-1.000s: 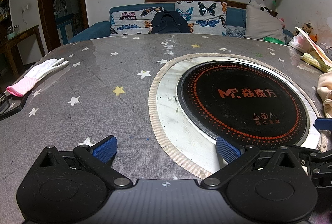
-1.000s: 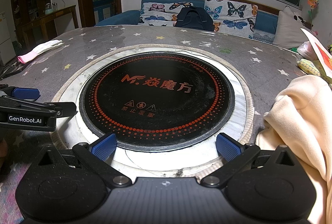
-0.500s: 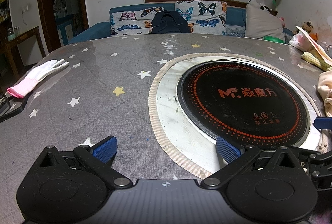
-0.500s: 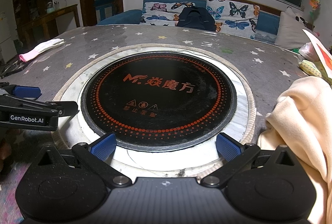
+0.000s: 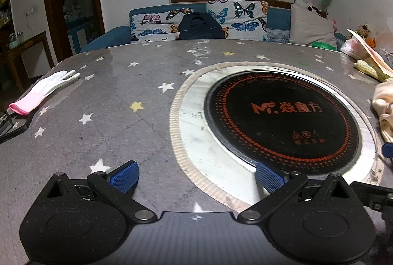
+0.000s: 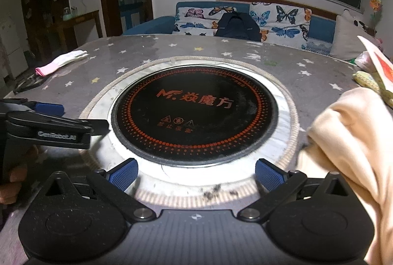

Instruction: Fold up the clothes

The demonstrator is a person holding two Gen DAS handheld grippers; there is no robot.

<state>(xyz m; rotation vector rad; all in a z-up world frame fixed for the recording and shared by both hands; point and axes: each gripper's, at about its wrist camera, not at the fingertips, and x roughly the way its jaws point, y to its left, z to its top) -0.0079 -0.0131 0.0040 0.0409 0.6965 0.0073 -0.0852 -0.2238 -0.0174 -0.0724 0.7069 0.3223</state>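
Hovering low over the star-patterned table (image 5: 103, 117), with the left gripper (image 5: 196, 177) spread wide and gripping nothing, and the right gripper (image 6: 195, 173) likewise released, its blue pads (image 6: 122, 173) poised above the pale rim of the round black cooktop (image 6: 194, 112). Lying crumpled at the table's right edge, just beside the right gripper: the cream garment (image 6: 353, 142), unfolded. Sitting well apart on the far left, a white-and-pink glove (image 5: 44, 90); crowding the far right, yellow cloth and a paper (image 6: 375, 68), beyond the garment.
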